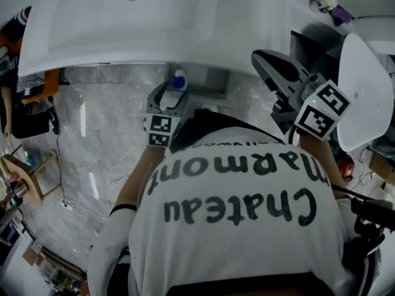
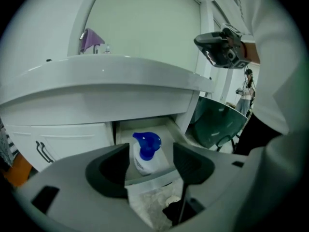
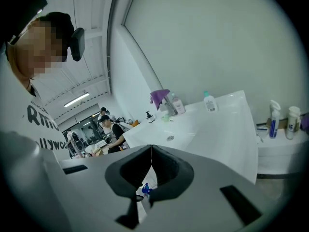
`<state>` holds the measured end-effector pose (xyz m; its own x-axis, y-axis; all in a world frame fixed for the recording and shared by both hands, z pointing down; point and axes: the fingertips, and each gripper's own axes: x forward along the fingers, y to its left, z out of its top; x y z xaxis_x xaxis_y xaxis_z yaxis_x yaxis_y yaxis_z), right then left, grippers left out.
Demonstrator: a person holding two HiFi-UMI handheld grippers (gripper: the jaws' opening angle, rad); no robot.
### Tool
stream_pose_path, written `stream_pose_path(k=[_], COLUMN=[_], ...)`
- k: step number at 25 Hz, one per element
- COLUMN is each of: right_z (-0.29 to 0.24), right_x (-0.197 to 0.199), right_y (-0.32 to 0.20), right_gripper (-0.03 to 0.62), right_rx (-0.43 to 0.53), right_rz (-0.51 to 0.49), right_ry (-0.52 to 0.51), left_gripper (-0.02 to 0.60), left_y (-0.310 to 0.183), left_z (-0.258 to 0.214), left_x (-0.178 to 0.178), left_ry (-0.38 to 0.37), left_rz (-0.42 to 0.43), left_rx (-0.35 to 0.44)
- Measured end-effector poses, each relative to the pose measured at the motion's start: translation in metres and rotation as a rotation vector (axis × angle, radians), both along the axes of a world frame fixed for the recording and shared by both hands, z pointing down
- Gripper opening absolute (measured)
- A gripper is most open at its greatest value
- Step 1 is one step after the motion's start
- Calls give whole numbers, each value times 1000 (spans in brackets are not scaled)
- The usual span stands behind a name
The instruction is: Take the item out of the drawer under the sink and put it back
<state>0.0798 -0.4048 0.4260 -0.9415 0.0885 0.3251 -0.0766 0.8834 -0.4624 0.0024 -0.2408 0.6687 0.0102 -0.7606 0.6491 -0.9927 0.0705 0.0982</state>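
Note:
A white bottle with a blue pump top (image 2: 146, 148) stands upright in the open drawer (image 2: 167, 127) under the white sink (image 2: 106, 81). My left gripper (image 2: 150, 154) is open, its jaws spread on either side of the bottle's line without touching it. In the head view the bottle (image 1: 179, 79) shows in the drawer (image 1: 207, 93) just below the sink's front edge (image 1: 154, 48), with the left gripper (image 1: 174, 95) right in front of it. My right gripper (image 1: 259, 59) hovers off to the right at sink height; its jaws (image 3: 151, 149) meet, with nothing between them.
A white cabinet door with a metal handle (image 2: 43, 151) sits left of the drawer. A toilet with a raised white lid (image 1: 364, 97) stands at the right, close to my right arm. Bottles (image 3: 209, 102) line the sink's back. Marble floor (image 1: 92, 153) lies below.

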Motion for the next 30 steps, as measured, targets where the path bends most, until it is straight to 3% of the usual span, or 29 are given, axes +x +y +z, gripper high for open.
stream_pose_path(k=[7,26,30], right_z=[6,12,12], right_x=[4,7,6], right_y=[-5,-2,-1], right_gripper=[11,11,11], right_rx=[14,23,31], right_rz=[33,8,-1], right_ry=[37,64,67], left_gripper=[265,238,146], left_y=[-15,-37,-36], left_z=[23,49,52], left_x=[-4,-34,-38], left_ry=[-19,-68,-65], left_rz=[-1,-157,-177], left_rx=[-45,-80,-91])
